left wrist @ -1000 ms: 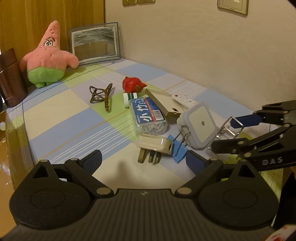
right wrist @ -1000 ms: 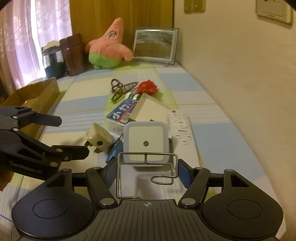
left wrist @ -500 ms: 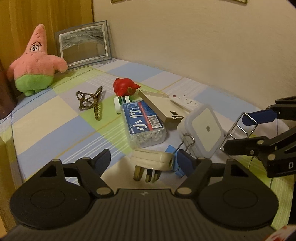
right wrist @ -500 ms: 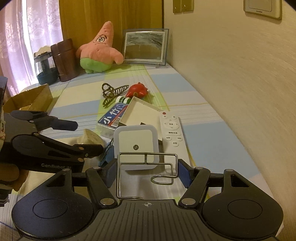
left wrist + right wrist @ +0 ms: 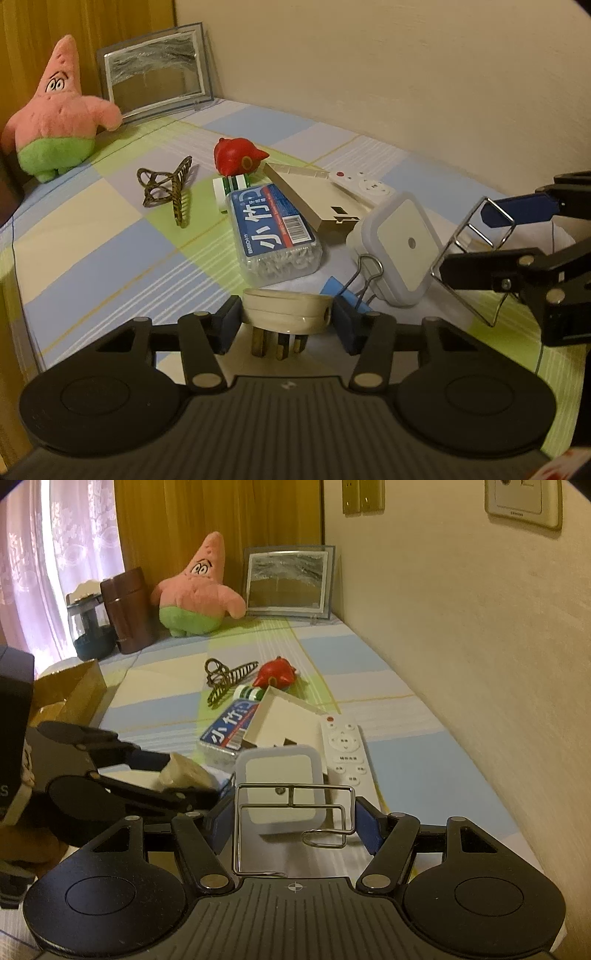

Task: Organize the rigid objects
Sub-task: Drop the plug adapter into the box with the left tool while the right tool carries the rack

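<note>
My left gripper is shut on a cream plug adapter with its prongs pointing toward me; it also shows in the right wrist view. My right gripper is shut on a wire metal rack, which also shows in the left wrist view. Ahead on the checked cloth lie a white square night light, a blue binder clip, a blue-labelled clear box, a white remote, a white cardboard box, a red toy and a bronze hair claw.
A Patrick plush, a picture frame, a brown cylinder and a dark jar stand at the far end. A cardboard box sits off the left edge. The wall runs along the right.
My left gripper has moved forward and closed on the plug adapter. My right gripper still holds the wire rack and has shifted slightly.
</note>
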Demonstrator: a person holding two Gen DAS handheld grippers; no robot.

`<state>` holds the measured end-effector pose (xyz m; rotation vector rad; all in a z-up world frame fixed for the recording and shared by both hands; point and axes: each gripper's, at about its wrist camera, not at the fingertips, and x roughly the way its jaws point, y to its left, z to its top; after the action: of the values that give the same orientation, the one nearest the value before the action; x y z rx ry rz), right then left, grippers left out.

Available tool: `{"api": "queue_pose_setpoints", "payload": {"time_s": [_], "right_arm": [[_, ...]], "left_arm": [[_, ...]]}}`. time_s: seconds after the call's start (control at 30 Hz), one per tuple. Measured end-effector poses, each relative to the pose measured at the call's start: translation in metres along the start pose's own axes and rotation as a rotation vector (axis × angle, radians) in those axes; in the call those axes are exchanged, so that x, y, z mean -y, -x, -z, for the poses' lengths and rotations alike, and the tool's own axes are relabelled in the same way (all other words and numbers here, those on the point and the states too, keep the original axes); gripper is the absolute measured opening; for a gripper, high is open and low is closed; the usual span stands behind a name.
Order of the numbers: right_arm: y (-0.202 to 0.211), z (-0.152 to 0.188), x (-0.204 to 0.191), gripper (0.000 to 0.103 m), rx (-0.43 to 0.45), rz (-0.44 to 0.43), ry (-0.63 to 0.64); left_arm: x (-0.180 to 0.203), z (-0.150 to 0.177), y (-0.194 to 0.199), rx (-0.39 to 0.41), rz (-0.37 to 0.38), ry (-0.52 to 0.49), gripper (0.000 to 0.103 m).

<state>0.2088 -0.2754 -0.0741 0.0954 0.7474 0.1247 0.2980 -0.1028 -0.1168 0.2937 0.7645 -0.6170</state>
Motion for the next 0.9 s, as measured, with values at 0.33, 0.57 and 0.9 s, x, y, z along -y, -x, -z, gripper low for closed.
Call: {"api": "queue_pose_setpoints", "payload": {"time_s": [0.33,0.57,0.9], "right_arm": [[0.011,-0.016,-0.006,0.064,0.052,-0.022,-0.017],[0.020,-0.030,-0.034,0.064,0.099,-0.094,0.018],[0.018,-0.034,-0.123,0.064,0.114,-0.349,0.185]], "left_arm": [[-0.005,-0.009,0.032,0.056,-0.100,0.061,0.048],[-0.024,-0.009,0.082,0.103,-0.215,0.096,0.048],[-0.088,0.044,0.172,0.086,-0.428,0.280,0.048]]}}
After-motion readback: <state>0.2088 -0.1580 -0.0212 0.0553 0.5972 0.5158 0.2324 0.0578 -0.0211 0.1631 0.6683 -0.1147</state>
